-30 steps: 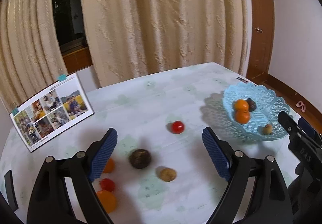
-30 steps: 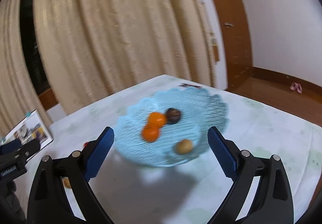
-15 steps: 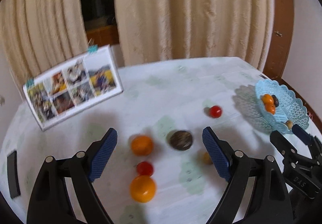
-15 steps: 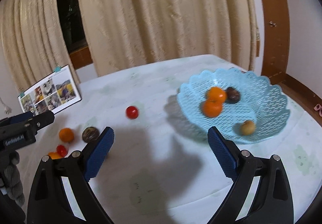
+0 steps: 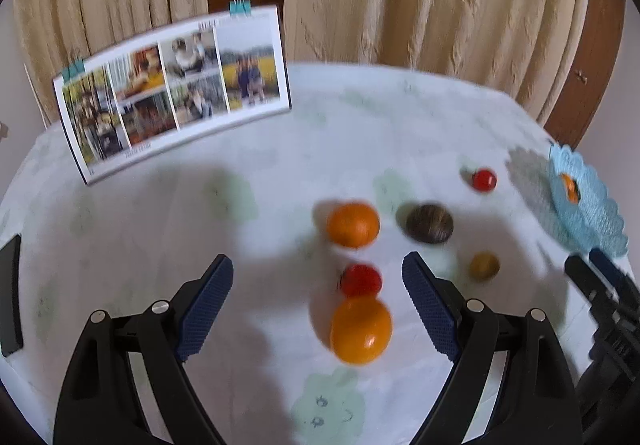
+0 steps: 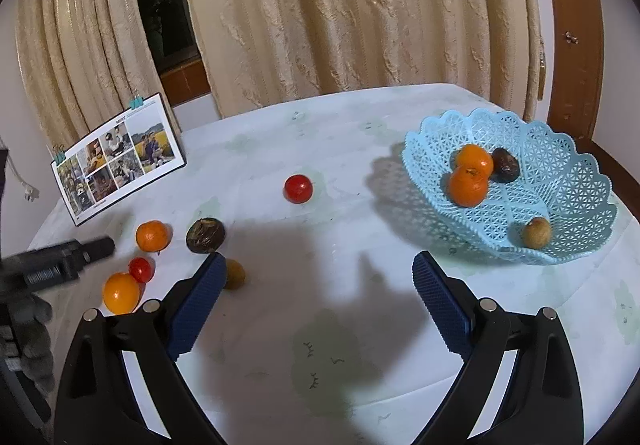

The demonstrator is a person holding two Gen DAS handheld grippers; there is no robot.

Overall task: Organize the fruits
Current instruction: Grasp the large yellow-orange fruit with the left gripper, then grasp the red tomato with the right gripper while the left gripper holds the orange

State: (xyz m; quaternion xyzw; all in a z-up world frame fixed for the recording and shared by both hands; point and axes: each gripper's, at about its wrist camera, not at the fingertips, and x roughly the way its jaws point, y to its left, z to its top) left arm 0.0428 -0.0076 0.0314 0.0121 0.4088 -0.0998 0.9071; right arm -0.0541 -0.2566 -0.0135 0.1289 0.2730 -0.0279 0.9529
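Left gripper (image 5: 316, 277): hanging wide open, empty, lower centre of its frame, over loose fruit.
Right gripper (image 6: 316, 273): gaping open, holding nothing, over bare tablecloth (image 6: 340, 229).
Loose fruit: large orange (image 5: 360, 329), small tomato (image 5: 360, 280), orange (image 5: 353, 224), dark fruit (image 5: 429, 223) sitting centre-right.
Basket (image 6: 568, 181): sitting right of frame, holding two oranges (image 6: 469, 175).

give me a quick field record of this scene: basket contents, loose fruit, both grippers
basket: blue lattice basket, right side of table
in basket: two oranges, dark fruit, small tan fruit
loose on table: two oranges, two tomatoes, dark fruit, small tan fruit
left gripper: open, empty, above loose fruit
right gripper: open, empty
other: photo card
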